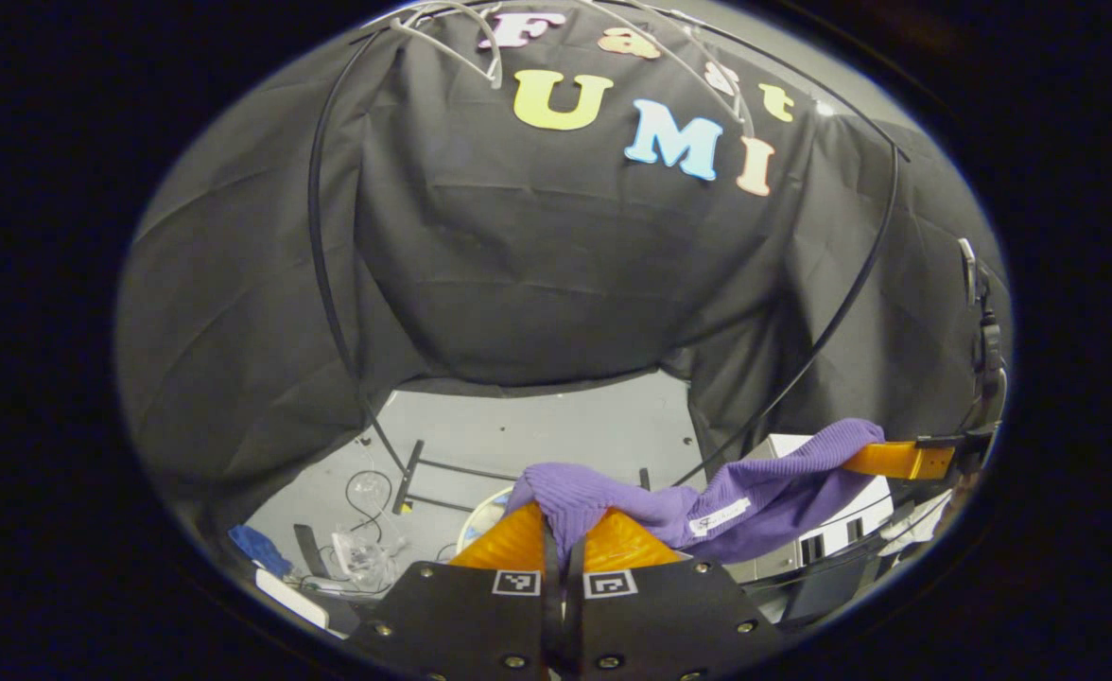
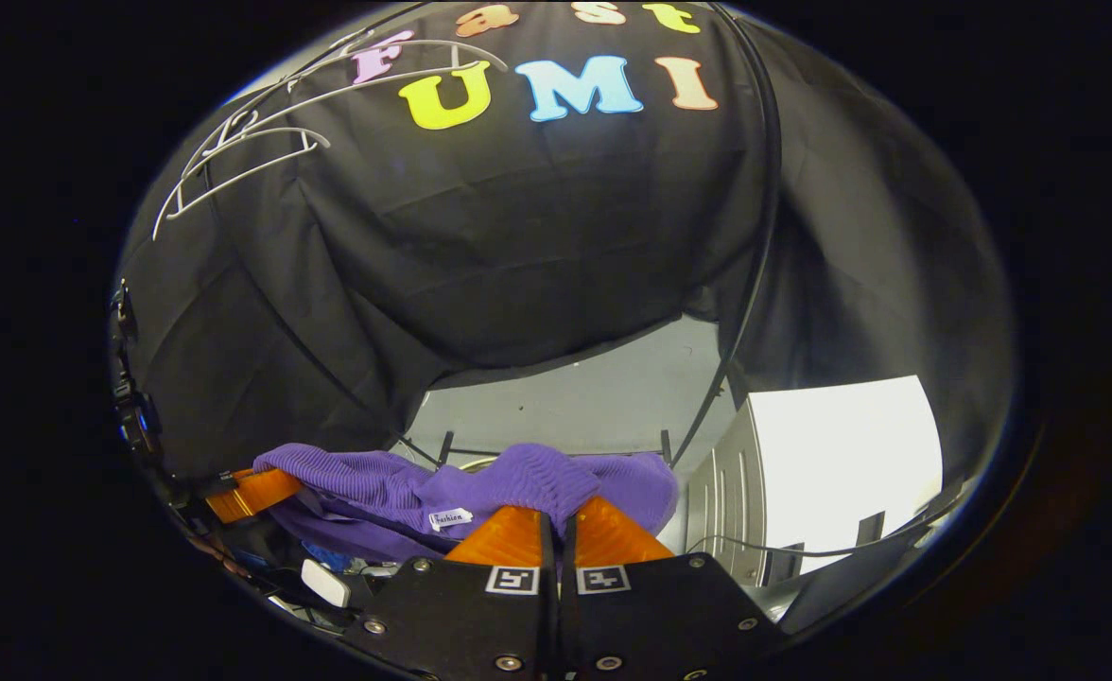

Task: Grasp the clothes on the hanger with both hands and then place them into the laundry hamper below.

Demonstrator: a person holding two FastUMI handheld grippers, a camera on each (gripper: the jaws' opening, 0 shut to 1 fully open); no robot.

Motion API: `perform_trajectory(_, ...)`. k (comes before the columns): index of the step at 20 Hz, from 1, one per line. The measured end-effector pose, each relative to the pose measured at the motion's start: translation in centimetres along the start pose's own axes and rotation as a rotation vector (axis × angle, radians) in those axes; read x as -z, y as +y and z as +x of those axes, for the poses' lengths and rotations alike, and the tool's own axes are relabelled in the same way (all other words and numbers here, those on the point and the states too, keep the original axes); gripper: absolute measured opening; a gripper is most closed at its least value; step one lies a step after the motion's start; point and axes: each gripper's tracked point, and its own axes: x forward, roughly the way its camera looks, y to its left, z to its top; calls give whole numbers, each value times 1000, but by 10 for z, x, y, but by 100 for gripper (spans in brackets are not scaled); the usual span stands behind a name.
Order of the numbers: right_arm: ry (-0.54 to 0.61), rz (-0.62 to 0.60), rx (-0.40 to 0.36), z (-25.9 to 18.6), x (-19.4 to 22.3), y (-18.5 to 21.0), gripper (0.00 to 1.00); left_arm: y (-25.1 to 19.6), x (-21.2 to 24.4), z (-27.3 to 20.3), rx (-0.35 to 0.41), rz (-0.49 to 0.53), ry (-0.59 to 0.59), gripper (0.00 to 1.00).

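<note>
Purple knitwear (image 1: 613,501) is bunching between the left claw (image 1: 564,530) at the frame's bottom, fingers pinching it tight. Rightward, the cloth is stretching to the right claw (image 1: 906,461), likewise clamping an edge. From the right gripper view, the garment (image 2: 518,482) is draping leftward off the near claw (image 2: 556,525). Soft, light and floppy, it should sag unless both edges are gripped. Hangers (image 2: 234,151) are hanging upper left; grey floor (image 1: 556,426) is lying beneath.
</note>
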Motion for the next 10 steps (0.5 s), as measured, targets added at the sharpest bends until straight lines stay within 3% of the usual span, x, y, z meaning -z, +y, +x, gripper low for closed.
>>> perform_trajectory(4, 7, 6, 18, 2, -1, 0, 1, 1, 3, 5, 6, 9, 9, 6)
perform_trajectory(5, 9, 13, 21, 2, 0, 1, 1, 2, 6, 6, 3, 16, 14, 1)
perform_trajectory(7, 17, 14, 24, 1, 3, 4, 1, 1, 10, 5, 3, 25, 26, 1)
perform_trajectory(8, 20, 11, 25, 2, 6, 5, 1, 2, 12, 7, 5, 33, 30, 6)
perform_trajectory(9, 25, 8, 26, 2, 7, 7, 2, 3, 13, 8, 7, 43, 33, 1)
perform_trajectory(10, 34, 5, 26, 3, 9, 8, 2, 5, 15, 11, 11, 52, 36, 6)
